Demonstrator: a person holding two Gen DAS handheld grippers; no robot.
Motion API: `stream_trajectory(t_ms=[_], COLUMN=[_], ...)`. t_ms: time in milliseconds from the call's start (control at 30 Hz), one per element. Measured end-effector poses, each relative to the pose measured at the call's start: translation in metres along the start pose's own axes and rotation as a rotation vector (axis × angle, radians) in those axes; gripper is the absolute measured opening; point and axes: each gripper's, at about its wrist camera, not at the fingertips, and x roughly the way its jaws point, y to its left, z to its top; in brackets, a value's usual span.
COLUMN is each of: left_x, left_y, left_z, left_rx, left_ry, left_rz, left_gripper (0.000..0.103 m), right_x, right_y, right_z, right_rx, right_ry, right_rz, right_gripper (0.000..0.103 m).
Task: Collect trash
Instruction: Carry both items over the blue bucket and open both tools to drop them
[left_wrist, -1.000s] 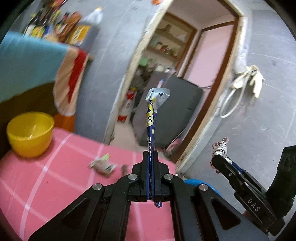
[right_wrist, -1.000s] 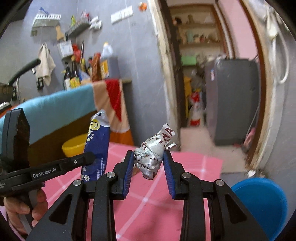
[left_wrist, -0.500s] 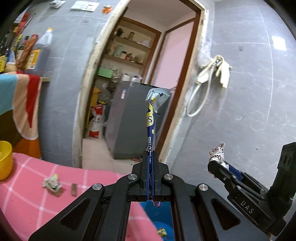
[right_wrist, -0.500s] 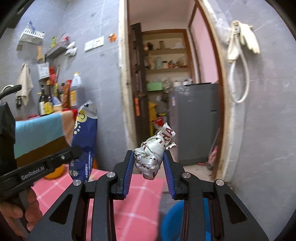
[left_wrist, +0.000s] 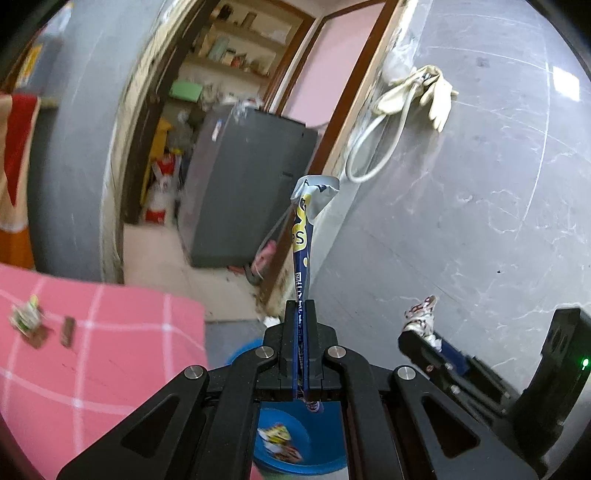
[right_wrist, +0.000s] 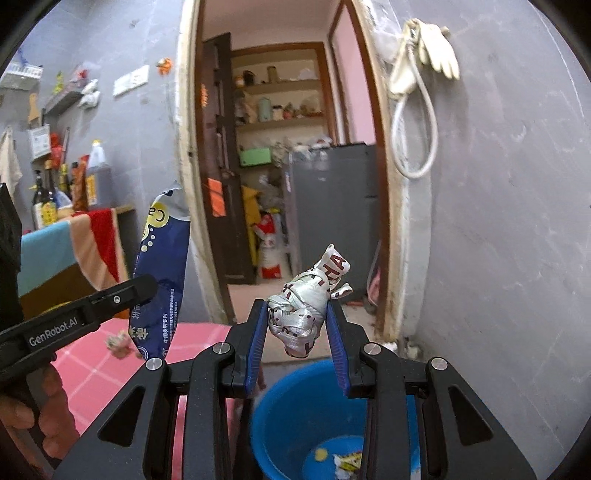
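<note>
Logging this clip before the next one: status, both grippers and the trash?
Left gripper shut on blue wrapper. Right gripper shut on crumpled white wrapper. Both above blue bucket. More scraps on pink table. Nothing in the way.

The round blue plastic bucket (right_wrist: 295, 417) sits low in the frame with its mouth open upward, a few wrappers (right_wrist: 347, 459) at its bottom. The pink checked tablecloth edge (left_wrist: 184, 332) crowds its left side; the grey marbled wall (left_wrist: 461, 229) closes off the right.
</note>
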Motion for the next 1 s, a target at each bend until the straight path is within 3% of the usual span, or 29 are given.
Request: stream_trajectory(t_ms=[200, 433, 767, 867, 933, 1000], left_x=[0.028, 0.067, 0.083, 0.084, 0.080, 0.078], left_y=[0.000, 0.011, 0.019, 0.021, 0.024, 0.024], left_z=[-0.003, -0.012, -0.016, -0.017, -0.017, -0.016], left_rx=[-0.027, -0.143, -0.155, -0.175, -0.187, -0.183], left_ry=[0.096, 0.216, 0.279, 0.289, 0.282, 0.278], left_rz=[-0.012, -0.016, 0.010, 0.009, 0.008, 0.016], left_gripper=[0.000, 0.000, 0.002, 0.012, 0.015, 0.016], right_x=[0.010, 0.028, 0.045, 0.050, 0.052, 0.054], right_y=[-0.016, -0.028, -0.036, -0.037, -0.038, -0.039], right_z=[-0.014, -0.026, -0.033, -0.032, -0.032, -0.031], right_rx=[0.026, 0.056, 0.095, 0.099, 0.103, 0.105], right_ry=[0.065, 0.146, 0.207, 0.219, 0.222, 0.222], right_rz=[-0.032, -0.071, -0.087, -0.086, -0.088, -0.086], right_gripper=[0.030, 0.031, 0.032, 0.033, 0.040, 0.041])
